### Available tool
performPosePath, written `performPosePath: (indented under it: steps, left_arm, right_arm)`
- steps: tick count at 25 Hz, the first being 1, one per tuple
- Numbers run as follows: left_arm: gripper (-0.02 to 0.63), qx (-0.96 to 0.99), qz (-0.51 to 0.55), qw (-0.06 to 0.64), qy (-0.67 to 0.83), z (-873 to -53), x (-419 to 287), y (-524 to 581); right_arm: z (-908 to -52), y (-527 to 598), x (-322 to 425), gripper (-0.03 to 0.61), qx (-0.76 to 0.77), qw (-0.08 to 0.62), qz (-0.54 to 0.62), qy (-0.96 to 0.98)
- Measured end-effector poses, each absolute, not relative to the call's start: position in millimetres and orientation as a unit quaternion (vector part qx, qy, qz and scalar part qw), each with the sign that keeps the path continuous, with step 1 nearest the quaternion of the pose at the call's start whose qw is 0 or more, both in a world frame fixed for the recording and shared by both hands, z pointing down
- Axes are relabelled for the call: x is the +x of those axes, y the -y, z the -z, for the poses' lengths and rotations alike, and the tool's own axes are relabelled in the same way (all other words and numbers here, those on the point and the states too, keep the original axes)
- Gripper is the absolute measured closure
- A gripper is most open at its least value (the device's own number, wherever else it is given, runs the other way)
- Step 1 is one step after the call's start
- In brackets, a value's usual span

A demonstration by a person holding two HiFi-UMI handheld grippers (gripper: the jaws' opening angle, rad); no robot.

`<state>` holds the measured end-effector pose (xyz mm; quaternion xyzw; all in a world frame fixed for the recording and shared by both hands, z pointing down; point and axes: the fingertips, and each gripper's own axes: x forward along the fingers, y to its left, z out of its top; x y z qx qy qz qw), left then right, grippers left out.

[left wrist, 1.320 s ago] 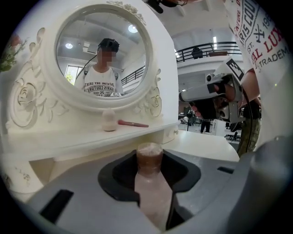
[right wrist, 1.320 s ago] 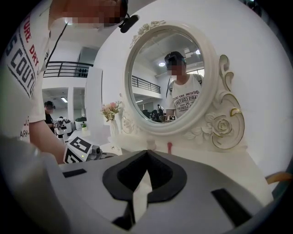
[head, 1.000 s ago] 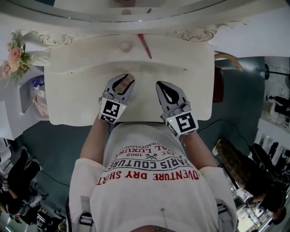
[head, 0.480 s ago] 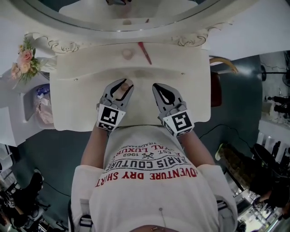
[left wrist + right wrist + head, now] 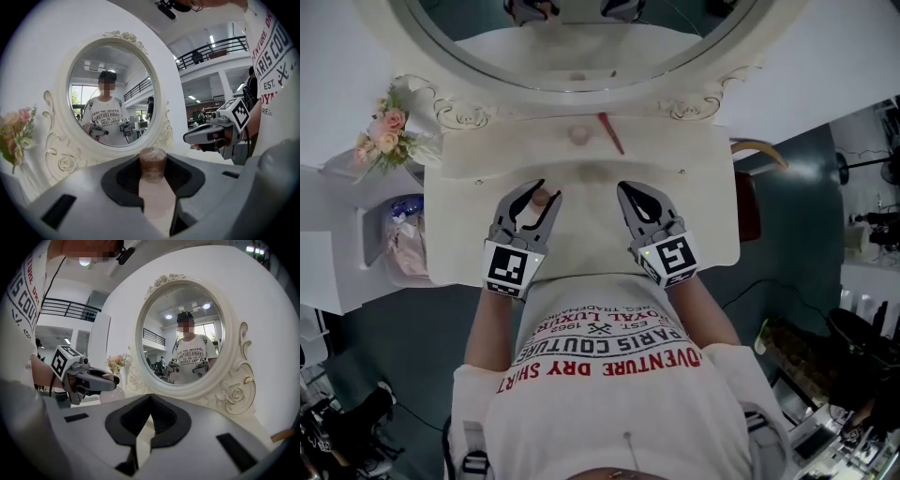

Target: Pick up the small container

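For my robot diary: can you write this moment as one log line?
left gripper: holds small container | right gripper: shut, empty

Studio hall, ornate vanity mirror (image 5: 112, 93), balcony railing (image 5: 211, 49)

the left tool (image 5: 540, 195) hides part of the small container (image 5: 153, 161), and the mirror (image 5: 581, 56) is cropped above.

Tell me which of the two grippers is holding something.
The left gripper: its jaws are shut on the small container with a brownish cap. The right gripper has its jaws together, nothing between them.
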<state>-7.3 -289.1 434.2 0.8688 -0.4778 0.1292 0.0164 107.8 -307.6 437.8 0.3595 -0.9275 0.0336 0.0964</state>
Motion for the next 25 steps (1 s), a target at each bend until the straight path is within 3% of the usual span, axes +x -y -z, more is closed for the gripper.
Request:
performPosePath:
  steps: [25]
  left_arm:
    - [0.476, 0.858, -0.095, 0.025, 0.504, -393, -65, 259]
  right_arm:
    - [-412, 284, 83, 0.580, 0.374, 0.067, -0.016, 0.925]
